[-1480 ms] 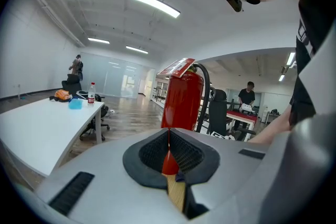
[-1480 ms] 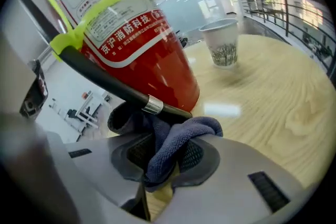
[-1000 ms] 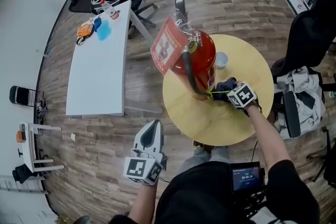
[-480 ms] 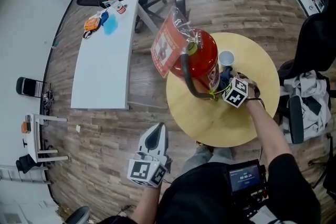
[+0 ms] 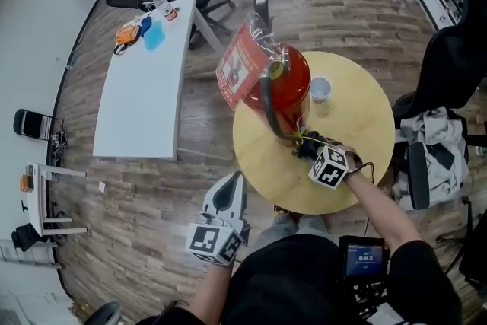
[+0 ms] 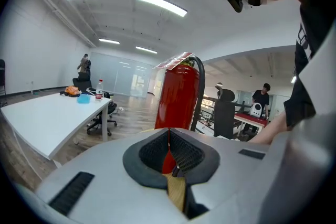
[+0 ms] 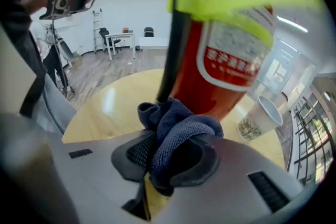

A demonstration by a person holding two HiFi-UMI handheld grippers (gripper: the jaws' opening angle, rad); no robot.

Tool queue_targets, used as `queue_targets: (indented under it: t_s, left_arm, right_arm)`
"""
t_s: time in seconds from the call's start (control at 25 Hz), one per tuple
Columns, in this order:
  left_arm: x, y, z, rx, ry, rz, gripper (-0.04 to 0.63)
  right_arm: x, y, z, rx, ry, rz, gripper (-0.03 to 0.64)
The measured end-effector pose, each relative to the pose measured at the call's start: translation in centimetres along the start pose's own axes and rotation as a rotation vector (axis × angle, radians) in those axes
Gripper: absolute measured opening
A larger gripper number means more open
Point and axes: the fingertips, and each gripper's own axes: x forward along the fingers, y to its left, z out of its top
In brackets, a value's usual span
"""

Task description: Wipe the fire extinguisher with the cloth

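A red fire extinguisher with a black hose and a red tag stands upright on the round wooden table. My right gripper is shut on a dark blue cloth and holds it against the lower front of the fire extinguisher, beside the black hose. My left gripper hangs below the table edge, off the table, its jaws shut with nothing between them. In the left gripper view the fire extinguisher stands straight ahead.
A paper cup stands on the table behind the extinguisher. A long white table with small items lies to the left. Office chairs and a pile of clothing stand at the right.
My right gripper with the cloth swung round the extinguisher's base, from its right side to its near front, rolling as it went. The left gripper barely shifted.
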Motion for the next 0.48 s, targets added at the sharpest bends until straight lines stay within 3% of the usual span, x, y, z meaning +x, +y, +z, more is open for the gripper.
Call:
queue_targets:
  t_s: [0.08, 0.36, 0.48]
  left_arm:
    - [-0.1, 0.3, 0.3, -0.009, -0.012, -0.001, 0.024]
    - [0.4, 0.7, 1.2, -0.027, -0.046, -0.034, 0.025]
    - [0.6, 0.7, 1.3, -0.034, -0.053, -0.061, 0.025]
  right_arm:
    - [-1.0, 1.1, 1.6, -0.005, -0.035, 0.005, 0.080]
    - [-8.1, 0.6, 4.8, 0.232, -0.226, 0.002, 0.080]
    - [-11.4, 1.4, 7.7, 0.208, -0.302, 0.000, 0.080]
